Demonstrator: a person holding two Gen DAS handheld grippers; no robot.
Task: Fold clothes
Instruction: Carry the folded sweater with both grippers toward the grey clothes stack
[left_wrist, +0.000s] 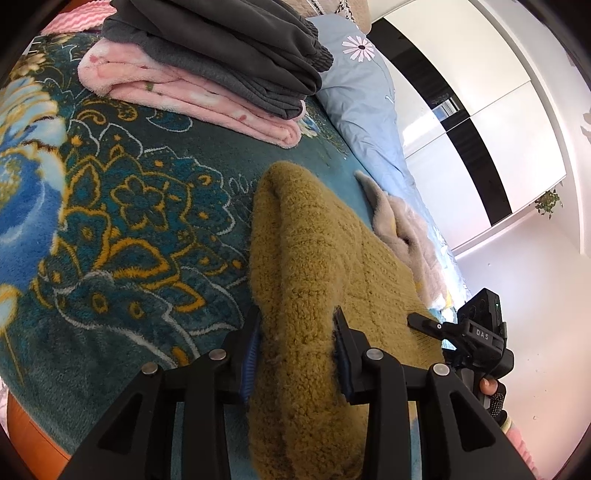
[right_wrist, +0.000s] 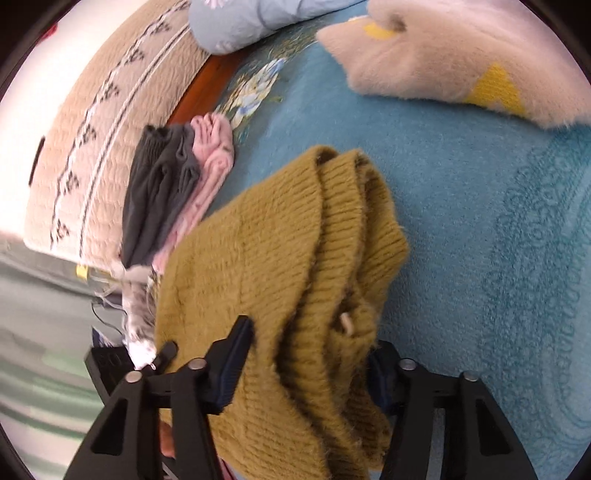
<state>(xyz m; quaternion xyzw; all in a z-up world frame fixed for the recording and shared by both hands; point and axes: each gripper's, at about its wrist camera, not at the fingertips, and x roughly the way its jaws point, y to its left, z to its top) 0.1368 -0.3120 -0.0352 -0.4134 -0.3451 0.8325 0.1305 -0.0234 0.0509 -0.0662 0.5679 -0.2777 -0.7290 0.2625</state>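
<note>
A mustard-yellow knitted sweater (left_wrist: 314, 258) lies bunched on the teal patterned blanket (left_wrist: 129, 206). My left gripper (left_wrist: 297, 332) is shut on a thick fold of it. My right gripper (right_wrist: 310, 354) is shut on another bunched part of the same sweater (right_wrist: 280, 258), with the ribbed hem hanging past the fingers. The right gripper also shows in the left wrist view (left_wrist: 476, 332) at the sweater's far edge. A folded stack of grey clothes (left_wrist: 229, 48) on a pink garment (left_wrist: 192, 92) sits beyond; it also shows in the right wrist view (right_wrist: 173, 195).
A beige fluffy garment (left_wrist: 402, 229) with yellow patches (right_wrist: 461, 59) lies beside the sweater. A light blue pillow (left_wrist: 365, 92) lies at the bed's far edge. A beige quilted cover (right_wrist: 96, 129) lies behind the stack. White wardrobe doors (left_wrist: 480, 110) stand past the bed.
</note>
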